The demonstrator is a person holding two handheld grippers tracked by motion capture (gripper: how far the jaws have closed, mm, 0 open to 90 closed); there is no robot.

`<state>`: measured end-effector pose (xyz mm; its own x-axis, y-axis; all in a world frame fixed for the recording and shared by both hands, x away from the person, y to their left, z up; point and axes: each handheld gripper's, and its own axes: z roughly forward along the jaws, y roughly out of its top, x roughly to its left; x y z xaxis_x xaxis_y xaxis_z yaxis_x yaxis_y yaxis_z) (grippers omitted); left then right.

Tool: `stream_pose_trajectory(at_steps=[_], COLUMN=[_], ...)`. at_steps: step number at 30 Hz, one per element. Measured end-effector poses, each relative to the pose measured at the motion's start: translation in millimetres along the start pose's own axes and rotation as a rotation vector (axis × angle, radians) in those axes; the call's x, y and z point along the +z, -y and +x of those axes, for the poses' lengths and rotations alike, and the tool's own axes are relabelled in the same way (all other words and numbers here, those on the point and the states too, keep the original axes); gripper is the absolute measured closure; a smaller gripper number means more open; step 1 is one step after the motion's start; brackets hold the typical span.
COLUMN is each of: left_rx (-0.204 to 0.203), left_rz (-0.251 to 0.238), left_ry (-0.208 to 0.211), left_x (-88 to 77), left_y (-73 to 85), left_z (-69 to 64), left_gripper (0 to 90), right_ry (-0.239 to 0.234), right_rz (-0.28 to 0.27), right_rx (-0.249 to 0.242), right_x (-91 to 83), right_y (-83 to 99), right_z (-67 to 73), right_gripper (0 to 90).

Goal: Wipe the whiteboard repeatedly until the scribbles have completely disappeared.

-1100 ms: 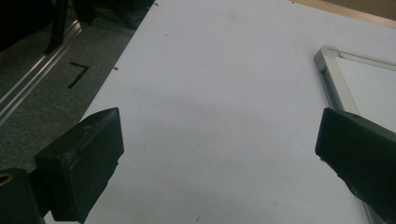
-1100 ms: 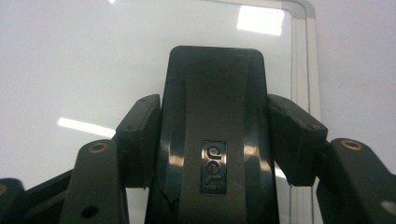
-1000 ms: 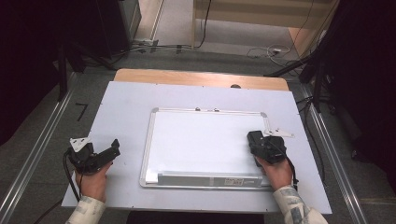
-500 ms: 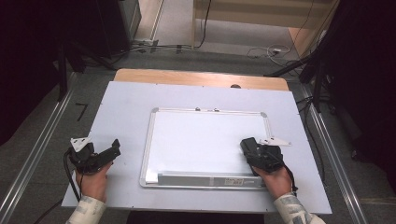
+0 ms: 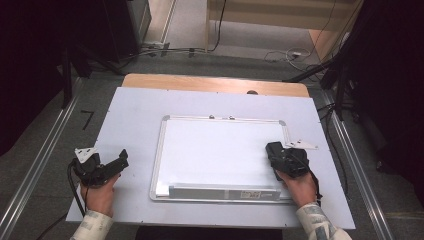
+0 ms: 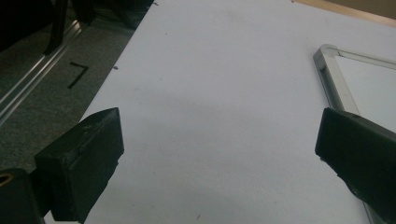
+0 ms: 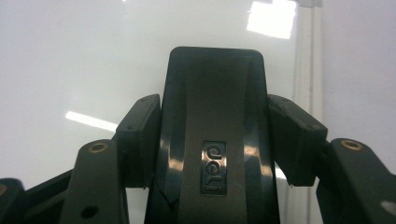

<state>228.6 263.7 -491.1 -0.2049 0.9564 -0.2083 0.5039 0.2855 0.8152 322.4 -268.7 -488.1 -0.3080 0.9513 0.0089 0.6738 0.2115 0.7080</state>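
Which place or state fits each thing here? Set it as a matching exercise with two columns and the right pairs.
1. left gripper
2. right gripper
3. eraser
4. whiteboard

a. lies flat on the table, silver frame
b. jaws wide apart, nothing between them
c. black, clamped between two jaws
d. jaws shut on a black thing, over the board's right part

Pairs: 1-b, 2-d, 3-c, 4-a

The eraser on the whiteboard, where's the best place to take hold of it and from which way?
Across its two long flanks, from above and behind, as the right tool has it now. The eraser is a narrow black block lying flat on the whiteboard, so its straight parallel sides suit the pads.
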Motion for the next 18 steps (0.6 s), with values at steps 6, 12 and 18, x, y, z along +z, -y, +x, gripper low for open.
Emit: stream_pose_trajectory(at_steps=[6,12,18], left_rx=[0.001,0.003,0.004], left_rz=[0.003,0.006,0.000], left_ry=[0.000,-0.002,-0.001], left_x=[0.7,1.3,0.5], left_y=[-0.1,-0.1,-0.1], left_z=[-0.3,-0.6,-1.6], left_gripper=[1.1,1.1,1.1], right_ry=[0.037,0.021,-0.025], right_rz=[-0.003,0.003,0.008], right_rx=[0.026,0.004,-0.026], right_x=[3.8,-0.2,-6.7], right_y=[-4.6,-0.5,7.1], right_z=[-11.5,-2.4,12.2], right_gripper=[37.8,37.8,37.7])
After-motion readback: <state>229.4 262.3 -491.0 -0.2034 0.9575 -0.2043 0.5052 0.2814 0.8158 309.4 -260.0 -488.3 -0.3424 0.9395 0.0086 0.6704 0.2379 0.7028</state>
